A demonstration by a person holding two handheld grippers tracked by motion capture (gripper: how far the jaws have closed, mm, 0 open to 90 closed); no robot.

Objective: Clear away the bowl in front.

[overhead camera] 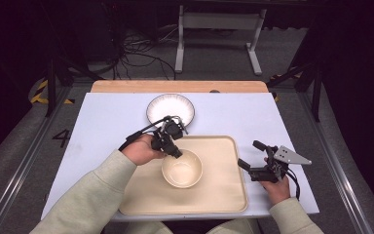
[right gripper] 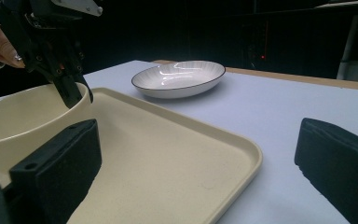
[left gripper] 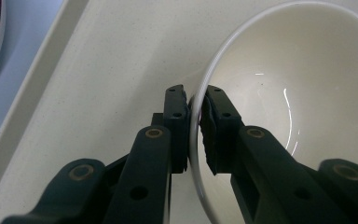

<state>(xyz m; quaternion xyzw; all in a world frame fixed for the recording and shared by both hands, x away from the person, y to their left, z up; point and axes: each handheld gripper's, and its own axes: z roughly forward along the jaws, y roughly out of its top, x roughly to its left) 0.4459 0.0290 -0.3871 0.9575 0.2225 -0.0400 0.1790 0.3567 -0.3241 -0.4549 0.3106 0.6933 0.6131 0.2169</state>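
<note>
A cream bowl (overhead camera: 182, 169) stands on the cream tray (overhead camera: 224, 195) in the high view. My left gripper (overhead camera: 175, 153) is shut on the bowl's upper left rim. In the left gripper view the two black jaws pinch the thin rim of the bowl (left gripper: 298, 84), one pad (left gripper: 178, 126) outside and one inside. My right gripper (overhead camera: 251, 155) stands open just right of the tray, with nothing between its wide-apart jaws. The right gripper view looks across the tray (right gripper: 177, 158) at the bowl (right gripper: 23, 121) and the left gripper (right gripper: 77, 95) on its rim.
A white plate with a dark rim (overhead camera: 170, 109) lies on the pale blue table top (overhead camera: 102, 126) beyond the tray; the same plate (right gripper: 179, 78) shows in the right gripper view. A wooden strip (overhead camera: 175, 86) borders the table's far edge.
</note>
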